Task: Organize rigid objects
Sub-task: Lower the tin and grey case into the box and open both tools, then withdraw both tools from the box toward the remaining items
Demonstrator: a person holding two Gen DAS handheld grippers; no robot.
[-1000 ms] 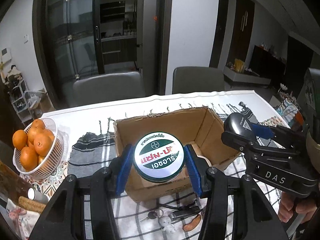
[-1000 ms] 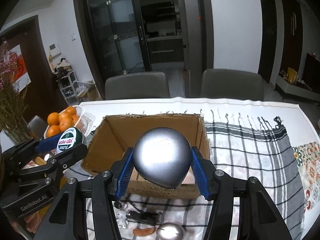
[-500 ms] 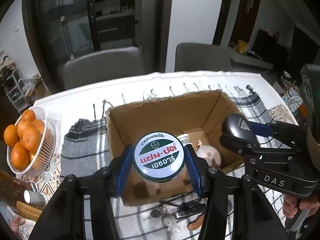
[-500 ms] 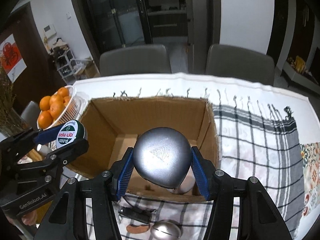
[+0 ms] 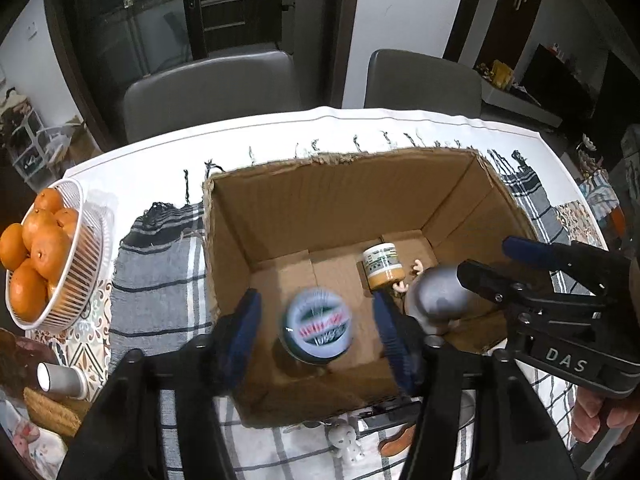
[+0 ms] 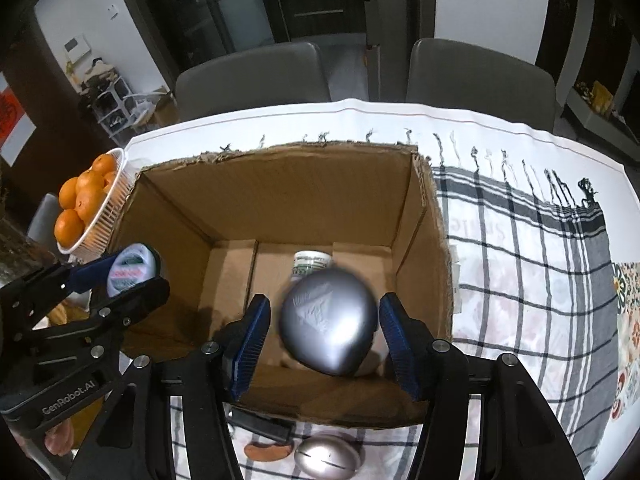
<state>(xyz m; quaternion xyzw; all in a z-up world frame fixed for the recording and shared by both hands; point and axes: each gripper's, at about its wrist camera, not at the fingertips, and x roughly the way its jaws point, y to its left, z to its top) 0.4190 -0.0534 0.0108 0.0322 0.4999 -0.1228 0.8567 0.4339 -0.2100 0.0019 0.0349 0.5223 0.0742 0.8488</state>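
Both loads let go over the box

Our left gripper and right gripper hang above the cardboard box, jaws opening so the blurred round tin and grey teardrop-shaped object, clear of the pads, drop in beside the small jar.

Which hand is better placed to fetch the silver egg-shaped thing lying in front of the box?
Right, probably: the silver egg lies just below the right gripper, whose opening jaws no longer press the silver mouse.
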